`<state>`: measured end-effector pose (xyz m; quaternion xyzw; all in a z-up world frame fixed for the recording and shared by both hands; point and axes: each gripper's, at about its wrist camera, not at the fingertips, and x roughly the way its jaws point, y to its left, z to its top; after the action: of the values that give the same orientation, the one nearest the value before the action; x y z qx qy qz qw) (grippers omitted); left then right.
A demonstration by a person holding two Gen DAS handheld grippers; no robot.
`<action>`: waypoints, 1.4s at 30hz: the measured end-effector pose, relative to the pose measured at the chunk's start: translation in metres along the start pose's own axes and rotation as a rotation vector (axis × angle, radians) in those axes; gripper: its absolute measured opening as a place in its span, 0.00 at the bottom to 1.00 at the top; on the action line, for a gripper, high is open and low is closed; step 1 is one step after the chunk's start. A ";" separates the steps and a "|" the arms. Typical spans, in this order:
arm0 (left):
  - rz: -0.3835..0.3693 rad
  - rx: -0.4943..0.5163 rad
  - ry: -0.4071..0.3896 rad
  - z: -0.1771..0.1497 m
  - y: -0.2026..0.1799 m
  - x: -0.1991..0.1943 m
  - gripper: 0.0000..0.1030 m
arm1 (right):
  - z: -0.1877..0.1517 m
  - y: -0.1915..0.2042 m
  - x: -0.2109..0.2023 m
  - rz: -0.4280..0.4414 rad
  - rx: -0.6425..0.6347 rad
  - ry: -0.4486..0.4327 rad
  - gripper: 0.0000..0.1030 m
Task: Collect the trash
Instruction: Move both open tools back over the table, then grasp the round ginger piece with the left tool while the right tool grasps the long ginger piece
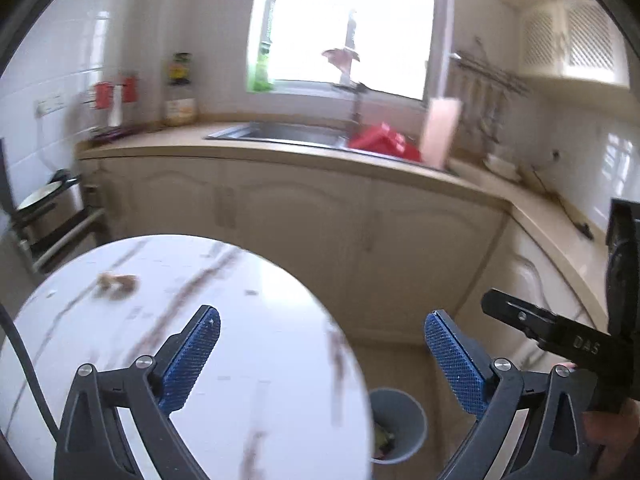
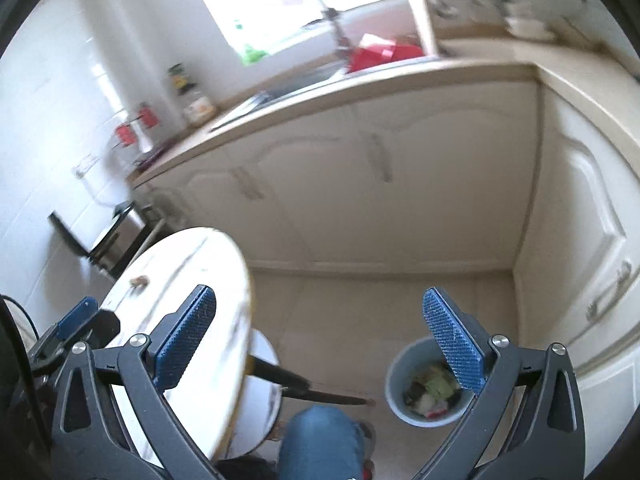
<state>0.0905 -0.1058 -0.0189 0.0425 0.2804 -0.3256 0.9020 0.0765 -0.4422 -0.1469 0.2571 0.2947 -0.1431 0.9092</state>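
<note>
I have both grippers raised above the scene, and neither carries anything. The left gripper [image 1: 322,328] has its fingers spread wide and released over the round white table [image 1: 240,400]. The right gripper [image 2: 320,308] is released too, its fingers spread wide above the floor.

The trash that remains is a small brown scrap [image 1: 116,283] on the far left part of the table; both views are blurred, so I cannot tell what it is made of. It lies alone, well apart from both grippers.

The grey bin [image 2: 400,376] stands on the floor just beside the table edge, between the table and the cabinets [image 2: 360,184]. I think it stands there so a piece taken from the table travels only a short way. Some mixed trash [image 2: 430,394] already lies inside, so I judge the task is partly done.

The left gripper is nearer to the scrap, so I would use that one for the next grasp.
</note>
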 end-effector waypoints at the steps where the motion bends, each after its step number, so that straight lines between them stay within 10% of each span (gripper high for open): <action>1: 0.016 -0.017 -0.007 -0.002 0.012 -0.008 0.98 | 0.000 0.018 0.001 0.014 -0.030 -0.001 1.00; 23: 0.392 -0.253 -0.015 -0.044 0.165 -0.116 0.99 | -0.050 0.291 0.064 0.234 -0.452 0.061 1.00; 42: 0.336 -0.209 0.212 0.058 0.255 0.103 0.99 | -0.048 0.322 0.261 0.115 -0.551 0.347 0.99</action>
<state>0.3389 0.0206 -0.0524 0.0290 0.3947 -0.1336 0.9086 0.3915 -0.1779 -0.2159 0.0382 0.4578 0.0397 0.8874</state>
